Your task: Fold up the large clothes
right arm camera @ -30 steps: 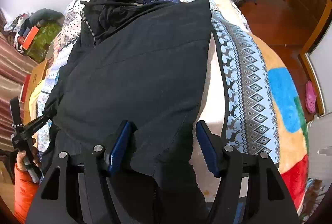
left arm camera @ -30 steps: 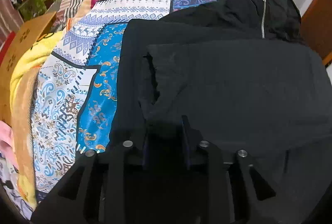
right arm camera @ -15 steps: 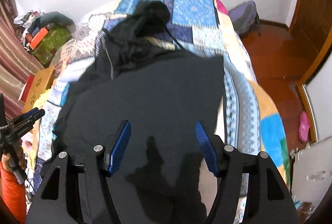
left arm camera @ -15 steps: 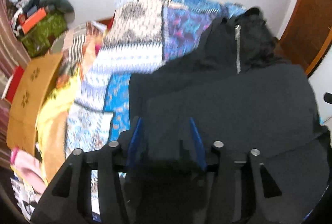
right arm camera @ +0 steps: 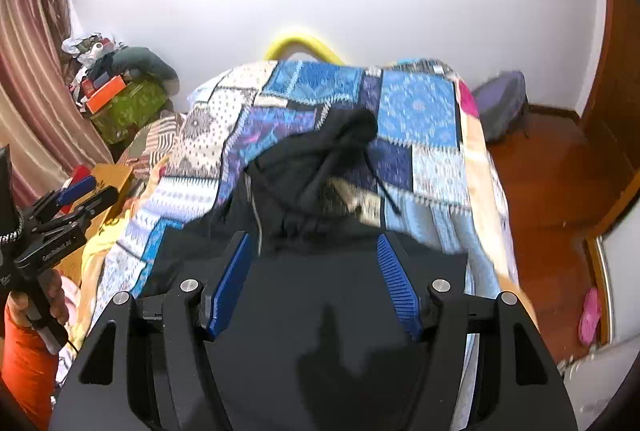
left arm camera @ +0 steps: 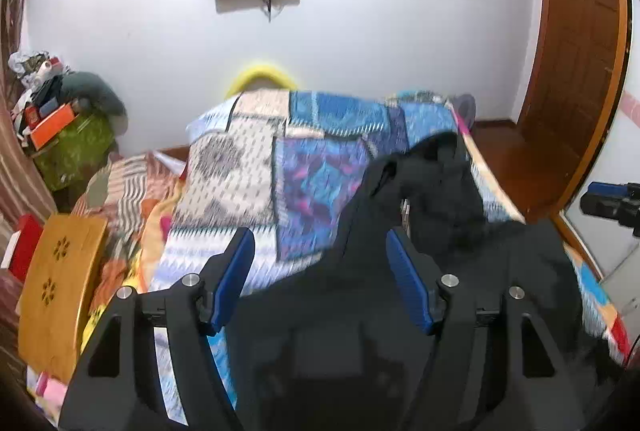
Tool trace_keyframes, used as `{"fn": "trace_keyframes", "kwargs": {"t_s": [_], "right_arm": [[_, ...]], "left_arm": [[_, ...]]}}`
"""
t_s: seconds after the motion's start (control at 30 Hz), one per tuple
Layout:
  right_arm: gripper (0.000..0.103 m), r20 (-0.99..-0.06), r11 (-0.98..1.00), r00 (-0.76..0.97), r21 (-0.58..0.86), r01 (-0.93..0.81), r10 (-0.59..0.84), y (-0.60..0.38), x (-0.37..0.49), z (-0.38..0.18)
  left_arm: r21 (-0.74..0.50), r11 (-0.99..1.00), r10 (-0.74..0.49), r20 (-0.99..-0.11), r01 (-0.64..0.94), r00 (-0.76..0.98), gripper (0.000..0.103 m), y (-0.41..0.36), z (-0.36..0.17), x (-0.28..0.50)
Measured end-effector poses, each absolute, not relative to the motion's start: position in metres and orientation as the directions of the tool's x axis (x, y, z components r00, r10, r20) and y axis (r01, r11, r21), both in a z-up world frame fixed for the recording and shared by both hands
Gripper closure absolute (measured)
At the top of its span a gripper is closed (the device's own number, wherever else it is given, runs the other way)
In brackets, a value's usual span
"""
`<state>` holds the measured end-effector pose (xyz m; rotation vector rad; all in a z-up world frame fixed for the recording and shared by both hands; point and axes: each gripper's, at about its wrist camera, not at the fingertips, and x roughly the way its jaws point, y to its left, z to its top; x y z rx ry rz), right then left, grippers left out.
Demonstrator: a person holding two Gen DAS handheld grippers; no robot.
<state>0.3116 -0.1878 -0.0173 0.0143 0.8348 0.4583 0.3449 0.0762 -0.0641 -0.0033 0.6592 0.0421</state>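
Patchwork bed [left arm camera: 248, 167], black hoodie [right arm camera: 340, 311] now freed; left tongs [left arm camera: 320, 271] opening, right tongs [right arm camera: 312, 275] spread, both lifted clear.

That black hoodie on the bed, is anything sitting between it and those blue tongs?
Nothing visible does. The black hoodie lies spread on the patchwork quilt, right below both sets of tongs, left and right. Both stand apart from the cloth, the left ones opening, nothing between them.
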Motion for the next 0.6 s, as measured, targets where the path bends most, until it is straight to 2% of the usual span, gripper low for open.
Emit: {"fn": "trace_keyframes", "kwargs": {"t_s": [0.13, 0.4, 0.6], "right_arm": [[0.042, -0.716, 0.91, 0.581, 0.191, -0.369, 0.386, -0.176, 0.346, -0.021], [0.042, -0.757, 0.931, 0.56, 0.179, -0.317, 0.337, -0.164, 0.419, -0.034], [0.042, -0.786, 0.926, 0.496, 0.267, -0.266, 0.369, -0.157, 0.465, -0.067]], "left_arm": [[0.018, 1.0, 0.03, -0.61, -0.024, 0.792, 0.036, 0.07, -0.068, 0.382], [0.057, 0.998, 0.028, -0.688, 0.016, 0.725, 0.036, 0.054, -0.109, 0.468], [-0.017, 1.0, -0.02, -0.779, 0.011, 0.626, 0.036, 0.057, -0.154, 0.529]]}}
